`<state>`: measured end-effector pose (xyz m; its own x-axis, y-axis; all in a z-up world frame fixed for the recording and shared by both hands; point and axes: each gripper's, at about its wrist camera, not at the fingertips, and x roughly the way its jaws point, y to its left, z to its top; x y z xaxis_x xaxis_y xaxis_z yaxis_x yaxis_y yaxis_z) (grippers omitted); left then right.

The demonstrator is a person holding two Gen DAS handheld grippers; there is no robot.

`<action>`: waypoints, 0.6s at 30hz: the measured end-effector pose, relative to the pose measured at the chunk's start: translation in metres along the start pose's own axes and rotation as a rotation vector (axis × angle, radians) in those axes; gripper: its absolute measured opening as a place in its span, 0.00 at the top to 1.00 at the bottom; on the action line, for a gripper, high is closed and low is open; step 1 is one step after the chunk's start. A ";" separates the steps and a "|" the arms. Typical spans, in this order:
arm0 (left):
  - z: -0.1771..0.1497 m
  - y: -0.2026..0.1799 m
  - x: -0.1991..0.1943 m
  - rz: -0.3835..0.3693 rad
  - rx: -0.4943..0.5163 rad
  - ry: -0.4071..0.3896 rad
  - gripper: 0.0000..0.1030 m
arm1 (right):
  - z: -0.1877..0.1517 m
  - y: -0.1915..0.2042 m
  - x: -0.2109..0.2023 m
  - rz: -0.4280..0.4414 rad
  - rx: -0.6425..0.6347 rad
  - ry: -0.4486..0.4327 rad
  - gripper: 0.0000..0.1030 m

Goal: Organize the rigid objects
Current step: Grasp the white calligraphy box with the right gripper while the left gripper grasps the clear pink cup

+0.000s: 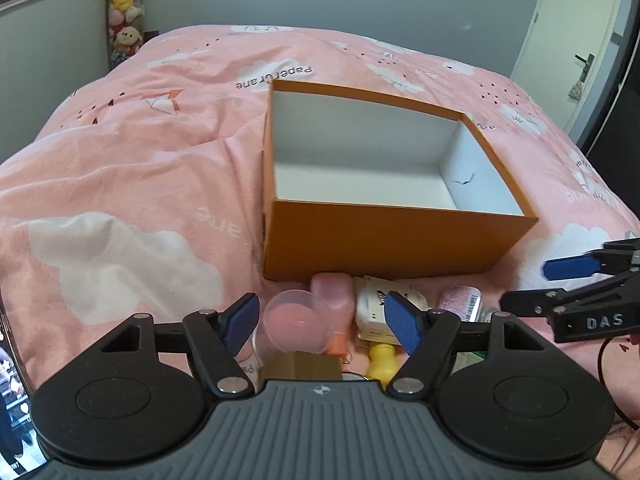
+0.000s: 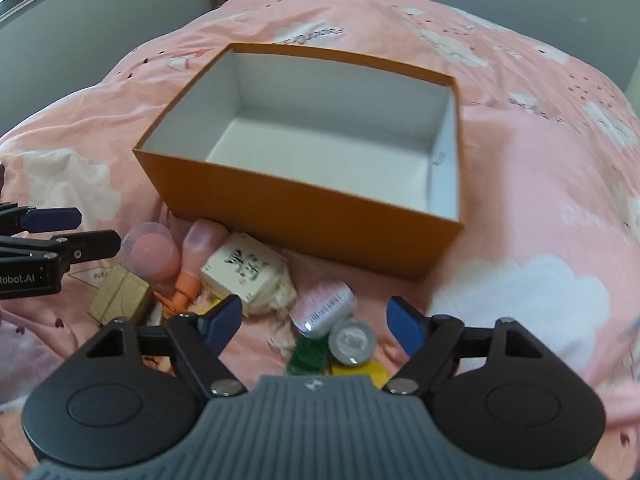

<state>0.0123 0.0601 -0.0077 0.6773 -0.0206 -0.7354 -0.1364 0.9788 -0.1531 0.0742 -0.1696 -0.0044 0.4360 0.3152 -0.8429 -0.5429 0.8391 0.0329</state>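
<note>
Two sets of tongs hang over a bed (image 1: 120,168), both spread and pinching nothing. An orange box (image 2: 304,216) sits with its top open and its inside bare, likely put there to take the clutter heaped just in front of it. The left tongs (image 1: 320,320) hover above a clear cup (image 1: 294,322); the right tongs (image 2: 316,320) straddle a small pink tin (image 2: 326,308) and a round grey cap (image 2: 352,340).

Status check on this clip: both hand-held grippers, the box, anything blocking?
Left hand-held gripper open, holding nothing. Right hand-held gripper open, holding nothing. Orange box empty, items piled on the bedspread in front of it. Nothing blocking.
</note>
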 end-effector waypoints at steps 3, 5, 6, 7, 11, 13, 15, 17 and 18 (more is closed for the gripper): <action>-0.001 0.008 0.005 -0.002 -0.026 0.005 0.18 | 0.011 0.008 0.016 0.037 -0.014 0.027 0.44; -0.002 0.013 0.009 -0.005 -0.041 0.014 0.18 | 0.015 0.018 0.027 0.049 -0.046 0.042 0.45; -0.003 0.016 0.011 0.000 -0.049 0.019 0.18 | 0.016 0.023 0.032 0.037 -0.074 0.042 0.45; -0.004 0.018 0.012 0.004 -0.054 0.024 0.18 | 0.017 0.029 0.036 0.012 -0.107 0.037 0.46; -0.006 0.026 0.015 -0.005 -0.077 0.040 0.16 | 0.020 0.049 0.045 -0.095 -0.231 -0.025 0.47; -0.006 0.028 0.016 -0.008 -0.079 0.044 0.15 | 0.025 0.049 0.048 -0.065 -0.229 -0.034 0.47; -0.007 0.029 0.017 -0.016 -0.074 0.050 0.14 | 0.030 0.045 0.055 0.025 -0.191 0.008 0.47; -0.008 0.030 0.020 -0.021 -0.074 0.057 0.13 | 0.035 0.043 0.067 0.102 -0.141 0.062 0.57; -0.009 0.031 0.022 -0.023 -0.077 0.063 0.13 | 0.035 0.044 0.073 0.118 -0.126 0.084 0.61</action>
<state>0.0165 0.0880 -0.0346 0.6347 -0.0578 -0.7706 -0.1781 0.9594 -0.2186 0.1076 -0.0939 -0.0457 0.3056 0.3655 -0.8792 -0.6745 0.7348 0.0710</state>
